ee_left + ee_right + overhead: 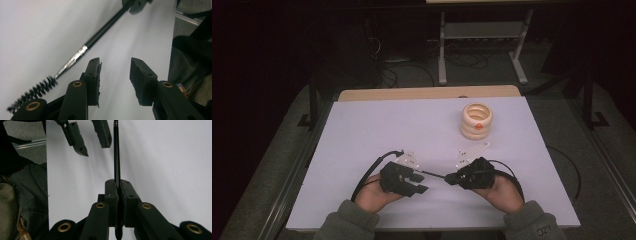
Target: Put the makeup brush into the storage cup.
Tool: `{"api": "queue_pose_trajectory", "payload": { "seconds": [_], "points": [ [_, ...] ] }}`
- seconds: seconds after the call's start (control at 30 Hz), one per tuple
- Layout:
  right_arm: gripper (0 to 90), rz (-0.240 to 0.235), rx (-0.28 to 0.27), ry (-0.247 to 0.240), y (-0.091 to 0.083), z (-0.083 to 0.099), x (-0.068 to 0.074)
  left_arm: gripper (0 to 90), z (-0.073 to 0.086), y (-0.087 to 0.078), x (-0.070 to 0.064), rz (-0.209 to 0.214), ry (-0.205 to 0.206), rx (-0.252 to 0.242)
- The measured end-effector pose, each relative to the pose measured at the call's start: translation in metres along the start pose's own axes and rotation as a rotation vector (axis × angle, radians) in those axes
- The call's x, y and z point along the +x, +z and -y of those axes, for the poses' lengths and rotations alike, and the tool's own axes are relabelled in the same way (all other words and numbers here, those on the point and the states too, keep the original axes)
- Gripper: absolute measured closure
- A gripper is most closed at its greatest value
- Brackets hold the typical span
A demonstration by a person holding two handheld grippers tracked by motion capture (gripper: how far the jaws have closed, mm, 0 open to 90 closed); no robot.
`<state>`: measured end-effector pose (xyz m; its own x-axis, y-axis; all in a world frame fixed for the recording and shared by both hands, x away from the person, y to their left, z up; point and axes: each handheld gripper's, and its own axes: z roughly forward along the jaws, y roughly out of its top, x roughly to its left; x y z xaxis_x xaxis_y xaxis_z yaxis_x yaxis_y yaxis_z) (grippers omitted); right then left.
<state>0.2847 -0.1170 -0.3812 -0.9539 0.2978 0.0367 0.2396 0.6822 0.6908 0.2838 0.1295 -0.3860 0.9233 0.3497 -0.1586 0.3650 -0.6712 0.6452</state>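
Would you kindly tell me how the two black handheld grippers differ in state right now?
The right gripper is shut on the thin black bottle brush; the left gripper stands open and holds nothing. The brush passes beside the left gripper, not between its jaws. Both hover over the white table.

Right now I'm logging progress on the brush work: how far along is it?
Done: the right gripper has its jaws shut on the brush handle, lifted toward the other hand. In hand: the left gripper is open, its jaws beside the bristle end, not gripping. Left: any handover or use; the stacked rings stand untouched on the table.
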Motion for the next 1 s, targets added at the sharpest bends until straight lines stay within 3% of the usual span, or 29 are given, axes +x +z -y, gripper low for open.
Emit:
{"api": "queue_pose_trajectory", "payload": {
  "seconds": [0.27, 0.37, 0.53, 0.6, 0.63, 0.67, 0.97, 1.0],
  "points": [
    [84.0, 0.009, -0.011, -0.008, 0.009, 0.001, 0.003, 61.0, 0.000, 0.000, 0.002, -0.031, -0.046, -0.036],
    [84.0, -0.003, -0.024, 0.017, 0.011, 0.000, 0.004, 61.5, 0.000, -0.003, 0.004, -0.033, -0.054, -0.062],
    [84.0, -0.014, 0.015, 0.011, 0.025, 0.003, 0.006, 62.8, -0.001, -0.008, 0.003, -0.026, -0.060, -0.121],
    [84.1, -0.019, 0.011, -0.007, 0.029, 0.003, 0.006, 63.2, -0.001, -0.009, 0.003, -0.022, -0.068, -0.127],
    [84.1, -0.024, 0.013, 0.007, 0.030, 0.003, 0.009, 64.3, -0.001, -0.009, 0.003, -0.022, -0.068, -0.127],
    [84.1, -0.027, 0.012, -0.007, 0.031, 0.002, 0.008, 65.0, -0.001, -0.010, 0.004, -0.019, -0.058, -0.136],
    [84.1, -0.045, 0.013, -0.029, 0.040, 0.002, 0.013, 74.5, 0.000, -0.019, 0.005, 0.056, -0.102, -0.231],
    [84.0, -0.047, 0.016, -0.022, 0.040, 0.002, 0.013, 76.1, 0.000, -0.021, 0.007, 0.083, -0.110, -0.246]
  ]
}}
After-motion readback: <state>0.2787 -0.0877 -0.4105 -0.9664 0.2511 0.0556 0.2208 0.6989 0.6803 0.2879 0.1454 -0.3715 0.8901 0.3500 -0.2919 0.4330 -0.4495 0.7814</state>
